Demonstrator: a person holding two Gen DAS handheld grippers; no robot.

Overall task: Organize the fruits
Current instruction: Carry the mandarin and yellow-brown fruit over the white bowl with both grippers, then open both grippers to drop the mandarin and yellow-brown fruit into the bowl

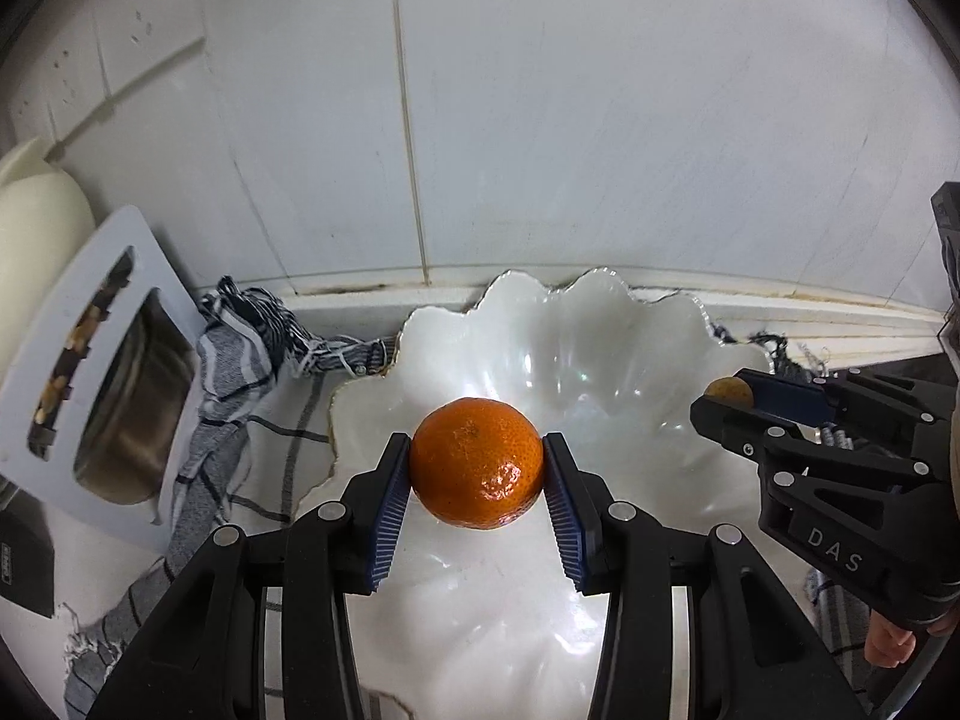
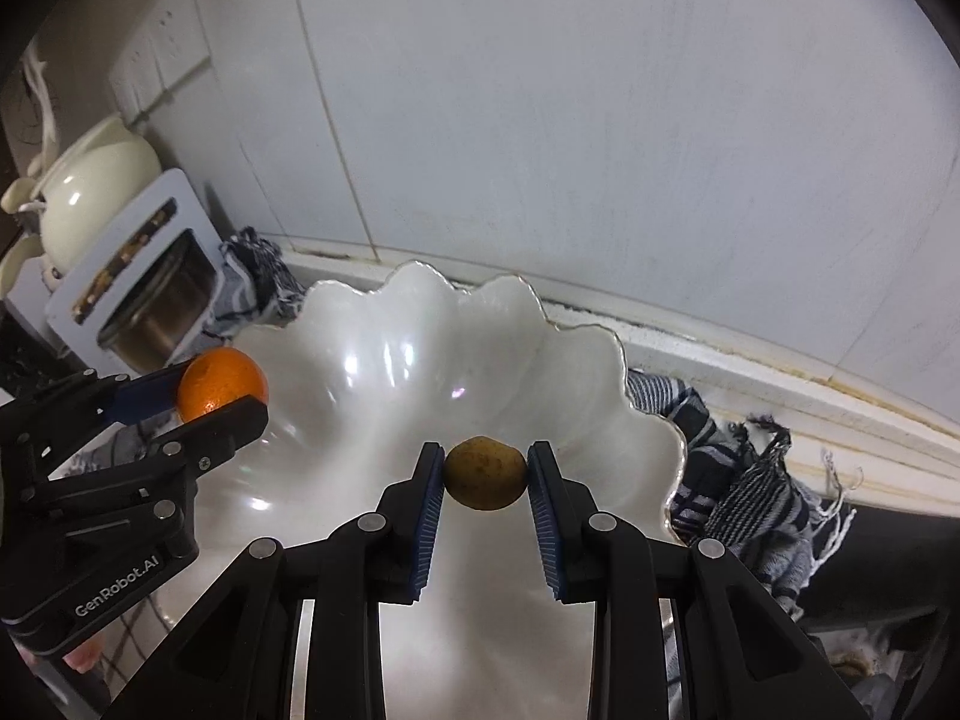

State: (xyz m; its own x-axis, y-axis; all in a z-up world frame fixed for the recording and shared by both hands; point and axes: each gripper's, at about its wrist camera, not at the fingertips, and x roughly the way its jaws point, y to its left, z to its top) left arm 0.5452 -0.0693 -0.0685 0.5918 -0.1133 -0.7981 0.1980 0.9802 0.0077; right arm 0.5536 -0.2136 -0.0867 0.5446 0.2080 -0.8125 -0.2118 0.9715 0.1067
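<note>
My left gripper [image 1: 477,468] is shut on an orange mandarin [image 1: 476,461] and holds it above the white scalloped bowl [image 1: 600,324]. My right gripper [image 2: 485,474] is shut on a small yellow-brown round fruit [image 2: 485,471] and holds it over the same bowl [image 2: 384,360]. In the left wrist view the right gripper [image 1: 729,396] hangs over the bowl's right rim with the small fruit [image 1: 727,390] partly hidden between its fingers. In the right wrist view the left gripper [image 2: 222,390] with the mandarin [image 2: 221,381] is over the bowl's left rim. No fruit shows inside the bowl.
The bowl sits on a grey checked cloth [image 1: 240,372] by a white tiled wall [image 1: 540,120]. At the left stand a white holder with a steel cup [image 1: 114,396] and a cream teapot [image 2: 90,186]. The cloth's fringe [image 2: 756,480] spills out at the right.
</note>
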